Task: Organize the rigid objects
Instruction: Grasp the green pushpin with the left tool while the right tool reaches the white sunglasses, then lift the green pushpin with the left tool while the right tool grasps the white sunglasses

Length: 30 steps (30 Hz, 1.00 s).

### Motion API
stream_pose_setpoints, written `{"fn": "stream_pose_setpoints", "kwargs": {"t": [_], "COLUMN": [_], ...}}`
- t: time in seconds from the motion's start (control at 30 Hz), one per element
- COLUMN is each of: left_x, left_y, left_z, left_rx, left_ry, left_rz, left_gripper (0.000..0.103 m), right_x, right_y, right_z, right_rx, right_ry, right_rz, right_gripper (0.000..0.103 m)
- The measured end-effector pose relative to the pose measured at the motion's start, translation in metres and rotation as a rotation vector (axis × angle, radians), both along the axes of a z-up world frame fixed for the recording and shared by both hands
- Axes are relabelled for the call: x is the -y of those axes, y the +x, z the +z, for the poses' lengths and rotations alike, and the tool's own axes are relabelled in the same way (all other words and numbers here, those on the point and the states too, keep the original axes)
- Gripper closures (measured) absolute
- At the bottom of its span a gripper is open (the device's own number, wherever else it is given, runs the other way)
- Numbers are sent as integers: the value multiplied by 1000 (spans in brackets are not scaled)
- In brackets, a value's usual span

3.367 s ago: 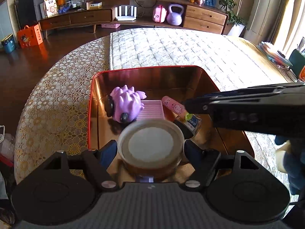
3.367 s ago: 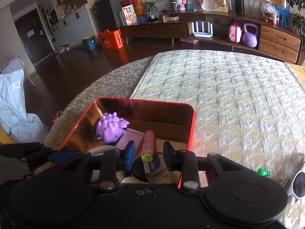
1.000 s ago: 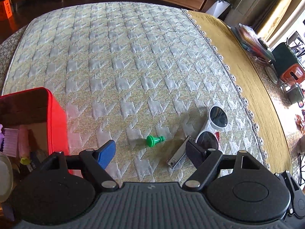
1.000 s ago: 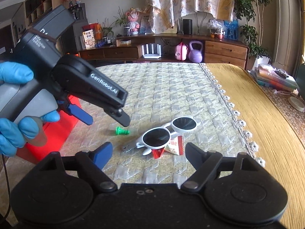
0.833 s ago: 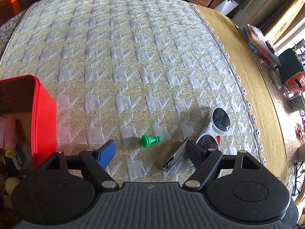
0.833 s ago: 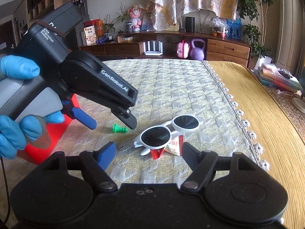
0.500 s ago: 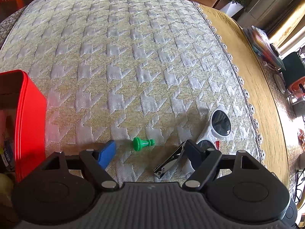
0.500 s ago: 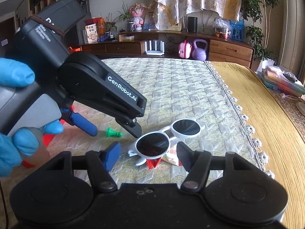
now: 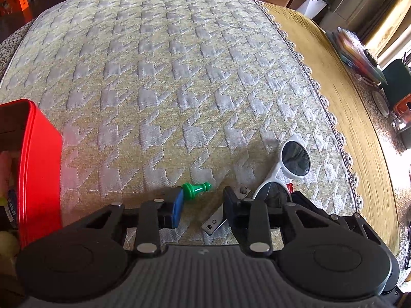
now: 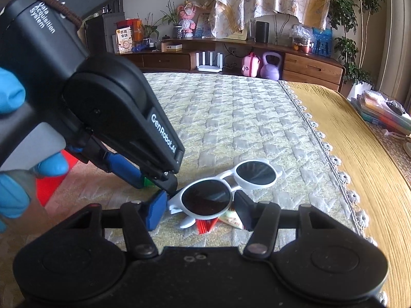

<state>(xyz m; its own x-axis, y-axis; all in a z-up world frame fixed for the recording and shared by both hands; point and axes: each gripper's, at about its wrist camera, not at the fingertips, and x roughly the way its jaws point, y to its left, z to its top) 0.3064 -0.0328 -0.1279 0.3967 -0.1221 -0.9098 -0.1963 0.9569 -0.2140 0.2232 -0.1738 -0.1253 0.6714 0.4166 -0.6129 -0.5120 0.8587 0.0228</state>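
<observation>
While both jaws have just been closing, the left tool (image 9: pixel 203 206) brackets the green pawn (image 9: pixel 195 190) on the bed (image 9: pixel 179 77) without a sure pinch; the right tool (image 10: pixel 199 211) straddles the white sunglasses (image 10: pixel 218 187). Squeeze squarely, lift straight, then carry to the red tin (image 9: pixel 38 166).

Pawn (image 9: pixel 195 189) lies between box (image 9: pixel 41 169) at left and sunglasses (image 9: pixel 292 164) at right

green pawn (image 9: pixel 195 189): lying sideways on quilt | white sunglasses (image 9: pixel 287 169): beside
</observation>
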Motion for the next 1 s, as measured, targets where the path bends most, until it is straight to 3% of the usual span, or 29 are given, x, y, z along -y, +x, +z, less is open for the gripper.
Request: {"fn": "stream_pose_setpoints", "kwargs": {"t": [0.4, 0.73, 1.0], "left_x": [-9, -34, -31], "left_y": [-1, -16, -15], "left_z": [0, 12, 17], "left_rx": [12, 29, 28], "left_ry": [17, -9, -13], "left_rz": [-17, -12, -20], "left_gripper": [93, 95, 94], "right_x": [2, 32, 41], "right_y": [-11, -16, -18], "right_z": [6, 23, 17], "right_rx": [42, 34, 15], "right_ry": [-3, 75, 85], "right_rz": [-14, -66, -72], "right_gripper": [48, 48, 48]}}
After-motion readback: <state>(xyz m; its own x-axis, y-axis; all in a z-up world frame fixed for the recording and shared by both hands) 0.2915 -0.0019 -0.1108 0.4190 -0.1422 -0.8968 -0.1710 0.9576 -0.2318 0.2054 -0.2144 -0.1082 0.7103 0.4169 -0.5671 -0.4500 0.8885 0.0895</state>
